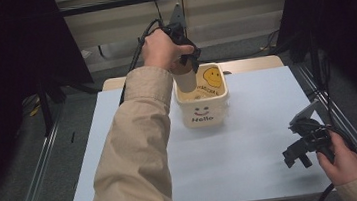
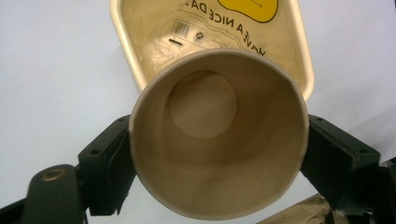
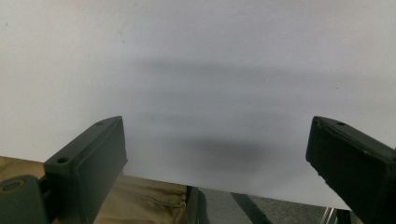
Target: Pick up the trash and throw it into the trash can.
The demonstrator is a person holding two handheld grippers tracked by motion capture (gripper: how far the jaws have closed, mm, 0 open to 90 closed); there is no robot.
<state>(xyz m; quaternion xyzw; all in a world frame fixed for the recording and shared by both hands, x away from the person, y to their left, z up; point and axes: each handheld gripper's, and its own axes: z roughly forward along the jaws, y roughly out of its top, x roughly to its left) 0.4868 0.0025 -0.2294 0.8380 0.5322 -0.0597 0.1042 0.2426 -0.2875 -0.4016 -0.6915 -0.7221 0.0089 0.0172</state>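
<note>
At the left of the high view, a beige sleeve (image 1: 136,150) is seen stretching forward over the white worktop (image 1: 252,148), and the left gripper (image 1: 188,63) is held in that hand above the far middle of the sheet. A brown paper cup (image 1: 186,78) is carried between its jaws, upright and mouth upward, with its lower part hanging just inside the near left corner of a cream container (image 1: 205,108) (a squarish tub marked with a smile and the word "Hello" on its front wall, and a yellow smiley face on the inside of its far wall). Whether the cup's base touches the tub's floor cannot be told.

In the left gripper view the paper cup (image 2: 219,140) is looked into from above; its round rim is bracketed by the two black jaws, one pressed to each side of the wall, so the cup is gripped across its width with the jaws spread only as far as the cup demands. Beyond the rim, the cream container (image 2: 140,37) is seen, with printed lettering on its floor.

Farther right, the right gripper (image 1: 298,156) is held low over the near right part of the worktop, well apart from the tub. In the right gripper view its jaws are seen standing wide apart, with nothing between them but the bare white worktop (image 3: 201,70) and a soft shadow.
</note>
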